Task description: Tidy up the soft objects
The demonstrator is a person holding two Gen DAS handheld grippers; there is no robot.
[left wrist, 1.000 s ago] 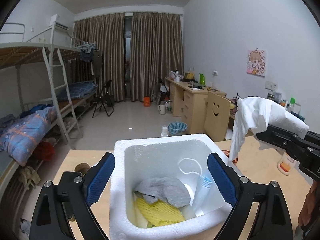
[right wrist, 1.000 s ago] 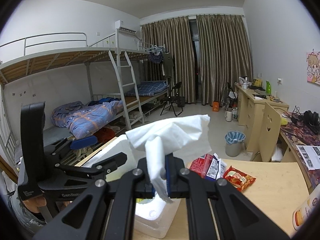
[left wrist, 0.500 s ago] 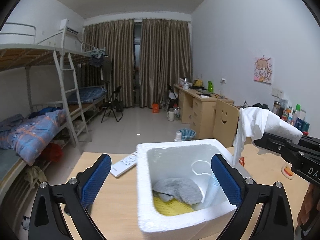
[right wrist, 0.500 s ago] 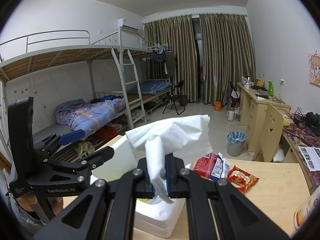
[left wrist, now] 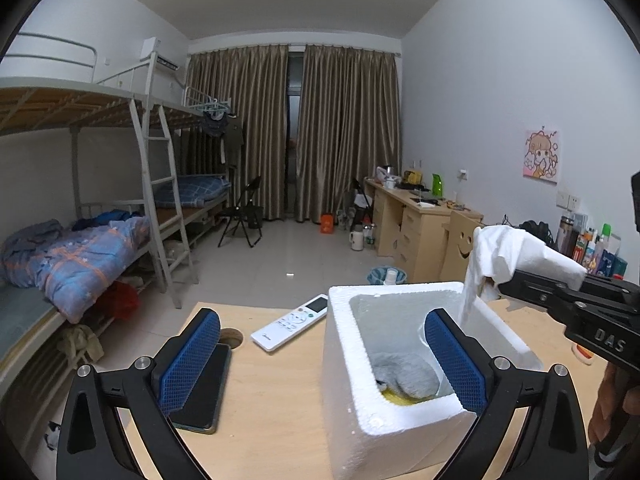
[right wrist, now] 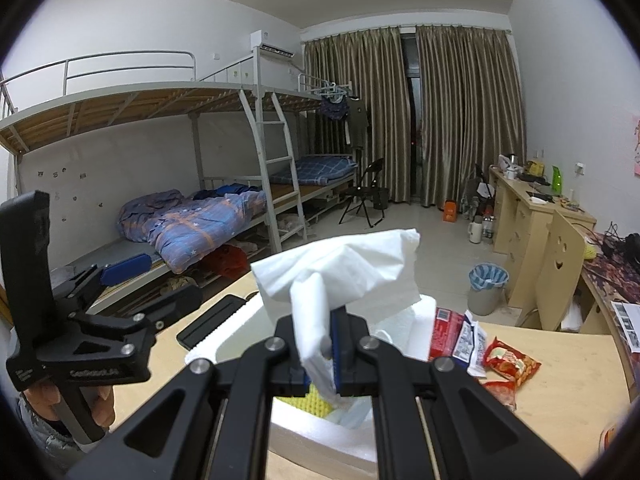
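Now, tissue (right wrist: 340, 276): you hold it pinched in your right tongs (right wrist: 326, 344), over the foam box (left wrist: 400, 416), probably to drop it in.
Left tongs (left wrist: 320, 360): spread wide, empty, one finger each side of the box's near wall (perhaps to steady it).
Box contents: grey cloth (left wrist: 404, 372) below your tissue.

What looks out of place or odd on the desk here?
Nothing is spilled or damaged. The foam box stands upright with a grey cloth inside. A remote and phone lie beside it among the soft-object sorting. The right gripper pinches a white tissue above the box.
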